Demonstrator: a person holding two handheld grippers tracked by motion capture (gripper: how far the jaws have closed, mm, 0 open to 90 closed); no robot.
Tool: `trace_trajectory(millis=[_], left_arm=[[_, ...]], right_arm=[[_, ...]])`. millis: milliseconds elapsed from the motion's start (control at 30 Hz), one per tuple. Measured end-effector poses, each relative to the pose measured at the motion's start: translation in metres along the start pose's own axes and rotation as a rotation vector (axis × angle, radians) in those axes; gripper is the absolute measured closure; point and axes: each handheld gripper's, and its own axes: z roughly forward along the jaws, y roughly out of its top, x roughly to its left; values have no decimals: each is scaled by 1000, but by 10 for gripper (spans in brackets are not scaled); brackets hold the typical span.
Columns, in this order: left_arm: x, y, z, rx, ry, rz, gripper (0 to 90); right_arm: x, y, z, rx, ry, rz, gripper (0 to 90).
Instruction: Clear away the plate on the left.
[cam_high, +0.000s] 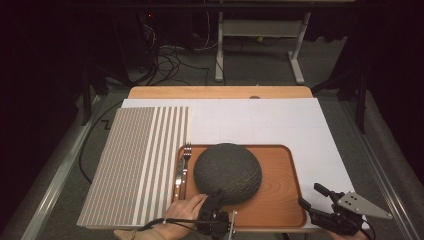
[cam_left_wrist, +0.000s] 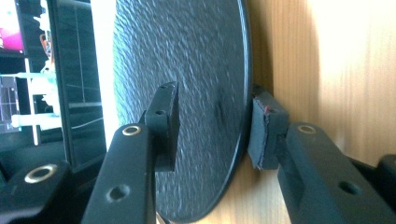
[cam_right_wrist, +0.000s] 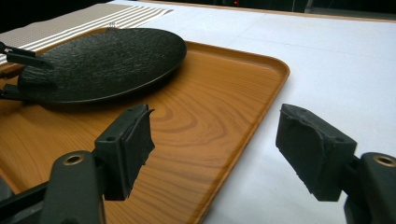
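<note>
A dark, rough-textured round plate (cam_high: 228, 172) lies on a wooden tray (cam_high: 280, 200). My left gripper (cam_high: 212, 200) is at the plate's near-left rim. In the left gripper view, my left gripper (cam_left_wrist: 212, 126) straddles the plate (cam_left_wrist: 196, 70): one jaw is over the top face and the other is under the rim against the tray (cam_left_wrist: 327, 70). The jaws look open, with a small gap above the plate. My right gripper (cam_high: 310, 195) hovers open over the tray's near-right corner. In the right gripper view, my right gripper (cam_right_wrist: 215, 140) holds nothing, and the plate (cam_right_wrist: 107, 60) is farther off.
A fork (cam_high: 187, 151) and a knife (cam_high: 180, 175) lie along the tray's left edge. A striped placemat (cam_high: 135, 165) covers the table's left side. A white sheet (cam_high: 280, 120) lies under the tray. Beyond the table are a dark floor, cables and a desk frame.
</note>
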Motion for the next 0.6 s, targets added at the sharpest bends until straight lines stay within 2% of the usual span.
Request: trace_trajectory(millis=[267, 367, 600], left_arm=[[2, -5, -3, 10, 13, -17, 528], [2, -9, -5, 19, 21, -12, 527], [1, -18, -6, 31, 16, -30, 502]], right_arm=[[0, 0, 0, 1, -1, -2, 273], [0, 0, 0, 1, -1, -3, 273], [0, 0, 0, 0, 0, -1, 272]])
